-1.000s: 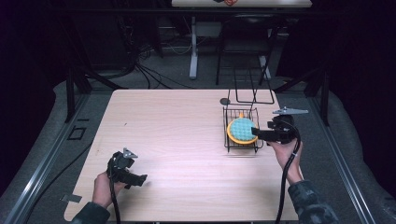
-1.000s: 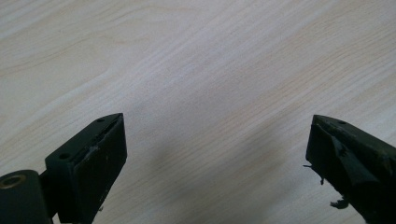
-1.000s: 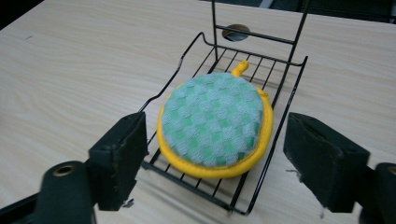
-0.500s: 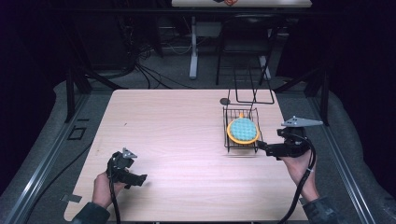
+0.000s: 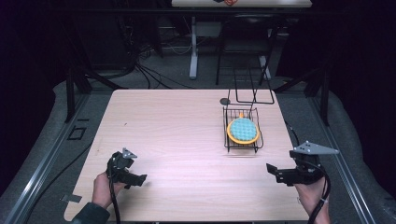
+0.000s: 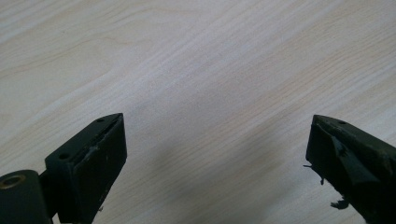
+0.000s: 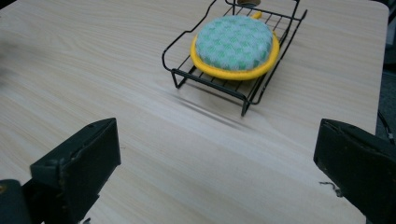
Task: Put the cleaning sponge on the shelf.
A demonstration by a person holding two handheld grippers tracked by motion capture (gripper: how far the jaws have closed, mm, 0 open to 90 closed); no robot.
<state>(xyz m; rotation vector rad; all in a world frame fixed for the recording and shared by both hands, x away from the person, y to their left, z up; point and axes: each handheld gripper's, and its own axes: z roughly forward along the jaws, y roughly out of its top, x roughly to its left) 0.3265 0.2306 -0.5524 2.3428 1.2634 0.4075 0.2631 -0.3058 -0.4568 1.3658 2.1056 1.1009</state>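
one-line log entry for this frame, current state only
left gripper: open, empty, near table edge | right gripper: open, empty, short of rack | sponge: teal-and-yellow, lying in wire rack

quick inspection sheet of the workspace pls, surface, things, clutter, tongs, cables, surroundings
surface: light wooden table, no marks that I can make out.
job's things: black wire rack on the table's far right part; a round pad with a teal top and yellow rim lies on it.
clutter: small dark round thing just beyond the rack; what it is, cannot tell.
tongs: left tongs low over the near left of the table, jaws apart, nothing held; right tongs near right, jaws apart, nothing held, apart from the rack.
cables: one trails from each tongs; more on the floor beyond.
surroundings: dark room, black frame stand behind the table.
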